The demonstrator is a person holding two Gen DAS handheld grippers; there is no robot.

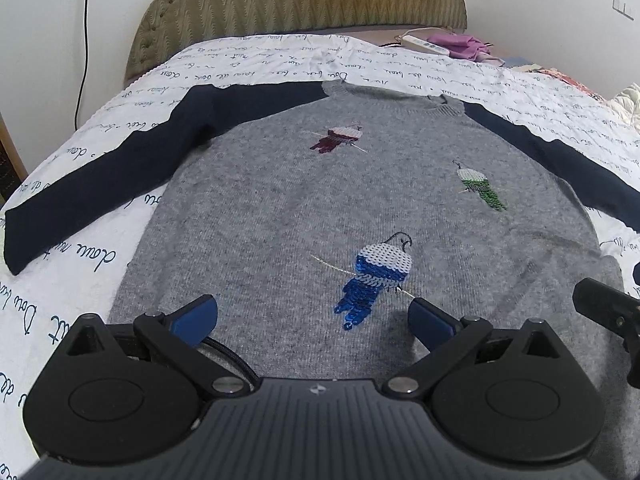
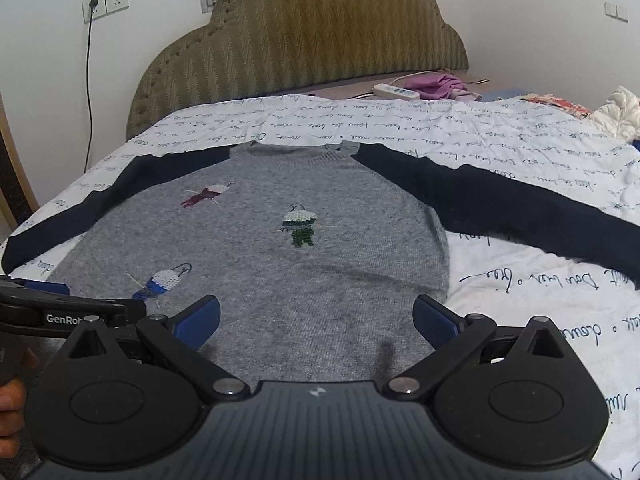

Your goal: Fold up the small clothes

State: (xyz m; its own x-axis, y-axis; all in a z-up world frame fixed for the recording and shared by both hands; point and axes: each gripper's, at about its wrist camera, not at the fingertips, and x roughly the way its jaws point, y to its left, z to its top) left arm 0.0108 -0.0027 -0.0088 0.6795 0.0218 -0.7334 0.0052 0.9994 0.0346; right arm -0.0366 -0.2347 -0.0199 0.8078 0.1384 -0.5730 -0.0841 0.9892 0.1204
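A: Near end first. Your left gripper (image 1: 314, 320) hangs over the hem of the sweater (image 1: 360, 216), blue pads (image 1: 196, 318) spread wide, nothing between them.

B: And your right gripper (image 2: 316, 320)?

A: Same. Spread apart, empty, over the hem's right part. From the right wrist view, your left tool shows at the left edge, with part of your hand (image 2: 12, 404) below it.

B: Where's the sweater lying?

A: Flat, front up, on the bedspread (image 1: 256, 60), white with dark script. Grey body, hem towards you, collar at the far end. Both navy sleeves (image 1: 100, 160) stretch out to the sides.

B: Markings?

A: Three sequin birds: blue bird (image 1: 376, 276) nearest your left gripper, green bird (image 1: 482, 188) towards the right, maroon bird (image 1: 338, 140) below the collar.

B: Beyond that?

A: Padded headboard (image 2: 304, 40) against the wall. A white power strip (image 2: 396, 91) and purple cloth (image 2: 438, 82) lie just beside each other at the far right of the bed. A wall socket (image 2: 105, 2), cable hanging down, sits left of the headboard.
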